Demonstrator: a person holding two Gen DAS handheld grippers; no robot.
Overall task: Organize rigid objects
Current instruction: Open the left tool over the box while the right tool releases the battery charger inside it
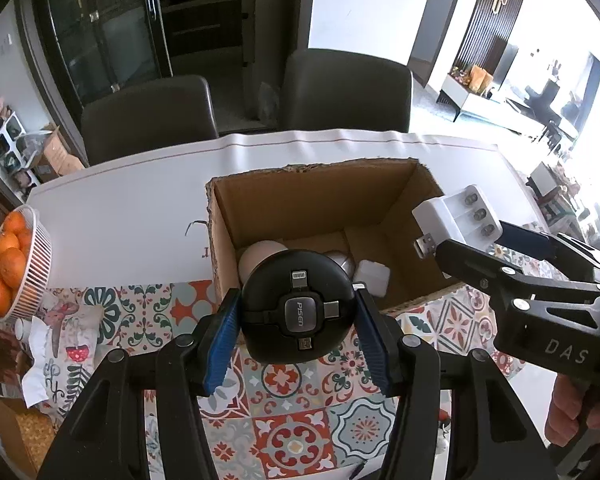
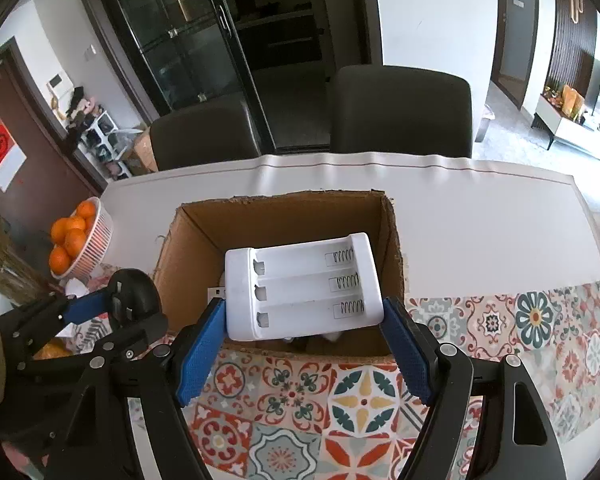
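Black cable reel (image 1: 296,308) fills left fingers (image 1: 220,340); right fingers (image 2: 404,344) clamp white charger (image 2: 302,290).

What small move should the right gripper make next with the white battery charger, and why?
Probably lower it a little and open. The right gripper holds the white battery charger over the open cardboard box, which already holds other items.

My right gripper (image 2: 304,312) clamps a white battery charger (image 2: 300,292) above the open cardboard box (image 2: 276,216); my left gripper (image 2: 120,312) holds a round black cable reel (image 2: 134,294) beside it.
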